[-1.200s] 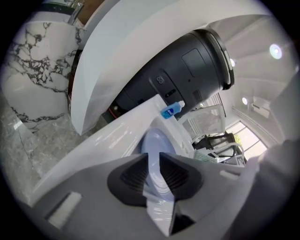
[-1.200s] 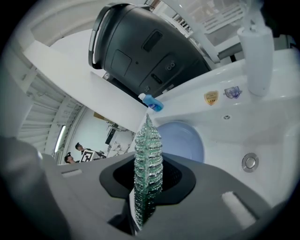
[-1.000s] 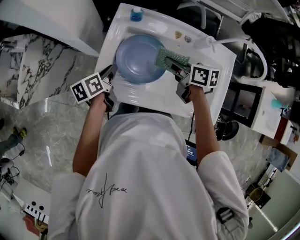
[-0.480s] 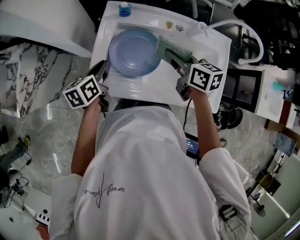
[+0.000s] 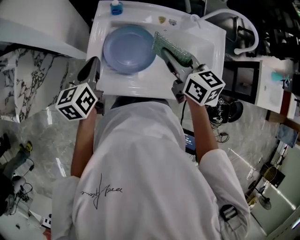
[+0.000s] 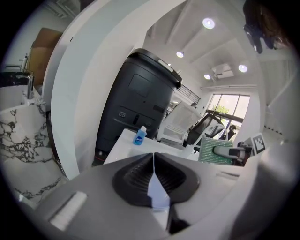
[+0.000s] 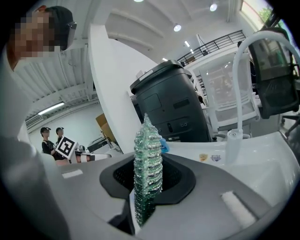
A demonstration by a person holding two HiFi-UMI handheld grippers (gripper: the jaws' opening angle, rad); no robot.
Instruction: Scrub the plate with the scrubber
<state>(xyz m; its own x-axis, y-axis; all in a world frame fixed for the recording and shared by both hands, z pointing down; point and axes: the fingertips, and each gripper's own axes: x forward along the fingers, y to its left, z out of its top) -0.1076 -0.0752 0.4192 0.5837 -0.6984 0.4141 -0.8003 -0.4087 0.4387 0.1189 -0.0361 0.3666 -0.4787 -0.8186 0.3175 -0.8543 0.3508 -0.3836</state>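
The white sink unit (image 5: pixel 140 84) stood before you. A blue plate (image 5: pixel 129 49) lay in its basin. A small blue bottle (image 5: pixel 116 7) stood at the back rim's left end, with two small stickers (image 5: pixel 162 19) and a white tap (image 5: pixel 193 19) farther right.

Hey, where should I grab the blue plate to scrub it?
Pinch the plate by its thin left rim, coming from the left, as the left gripper does: the rim fits between jaws, leaving the face open to the scrubber in the right gripper.

Noted: pale blue round plate (image 5: pixel 129 49), glittery green mesh scrubber (image 5: pixel 174 46), small blue bottle (image 5: pixel 116 7), white basin top (image 5: pixel 140 82), black-veined white marble slab (image 5: pixel 28 84).
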